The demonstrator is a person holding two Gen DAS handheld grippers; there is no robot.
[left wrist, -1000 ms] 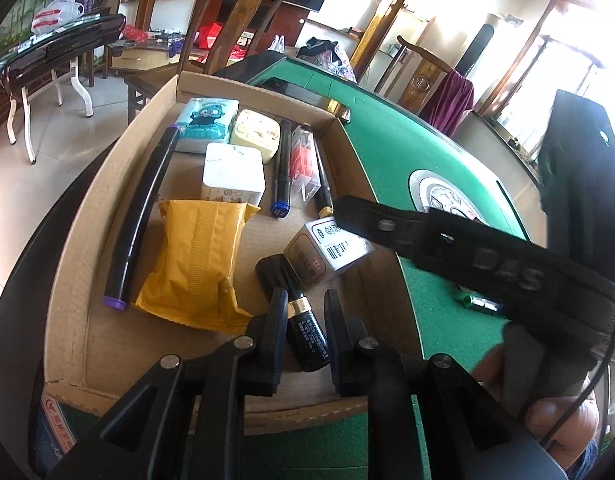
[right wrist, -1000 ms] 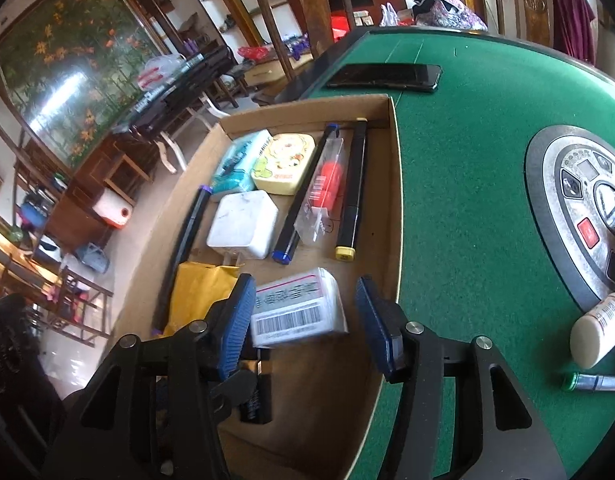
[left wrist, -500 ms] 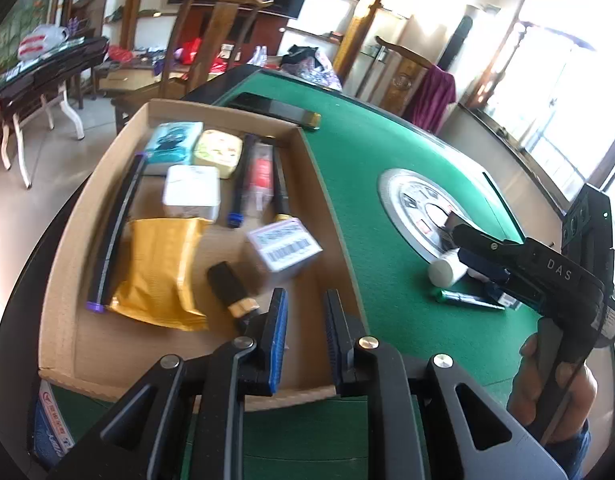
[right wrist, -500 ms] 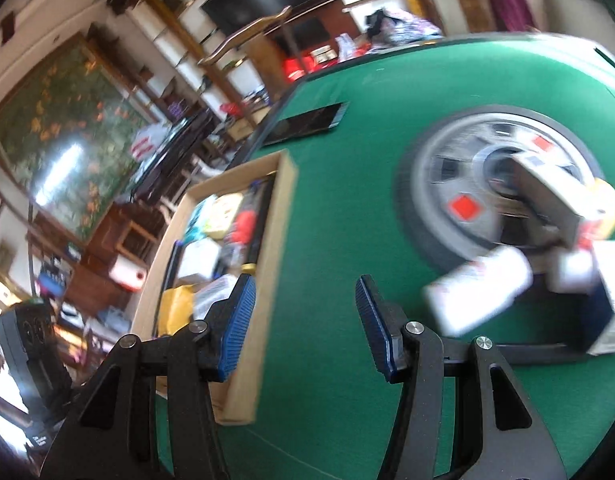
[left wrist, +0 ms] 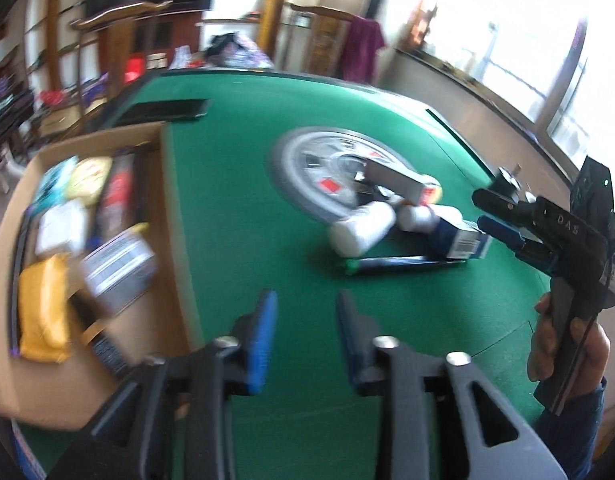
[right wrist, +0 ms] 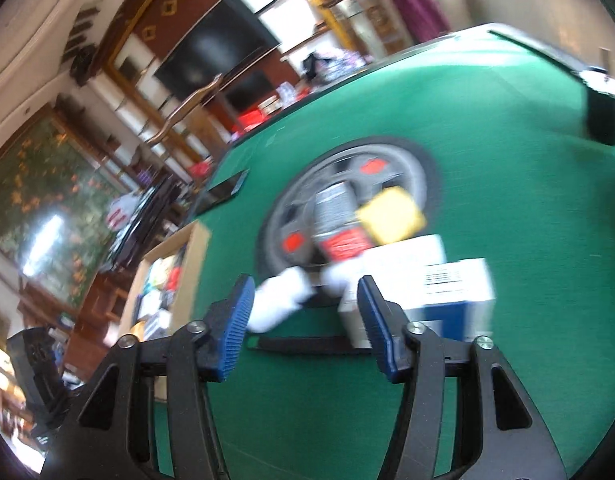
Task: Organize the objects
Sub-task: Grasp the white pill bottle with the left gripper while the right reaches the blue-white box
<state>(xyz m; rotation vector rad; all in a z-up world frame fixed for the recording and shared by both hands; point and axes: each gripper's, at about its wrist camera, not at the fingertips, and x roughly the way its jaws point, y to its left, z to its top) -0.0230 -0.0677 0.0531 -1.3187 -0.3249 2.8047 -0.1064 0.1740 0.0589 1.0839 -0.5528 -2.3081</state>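
My left gripper point(left wrist: 305, 308) hovers over the green felt just right of the cardboard box point(left wrist: 163, 184); its jaws are opening and nothing is between them. A pile lies by the table's round panel: a white bottle point(left wrist: 361, 230), a blue-and-white carton point(left wrist: 463, 240), a dark pen with a green cap point(left wrist: 399, 264) and a grey box point(left wrist: 395, 178). My right gripper point(right wrist: 303, 292) points at this pile, jaws opening and empty, with the white bottle point(right wrist: 279, 300), the pen point(right wrist: 307, 344) and the carton point(right wrist: 455, 284) just beyond its tips. It also shows at the right point(left wrist: 483, 212), held by a hand.
The cardboard box holds several items, among them a yellow packet point(left wrist: 43, 312) and a barcoded box point(left wrist: 119, 268). A black phone point(left wrist: 167, 108) lies on the felt behind the box. The round panel point(left wrist: 307, 160) sits mid-table. Wooden chairs stand beyond the far edge.
The left gripper let go of a dark tube in the box, drew out to the right and opened. The right gripper left the barcoded box in the cardboard box and swung to the pile.
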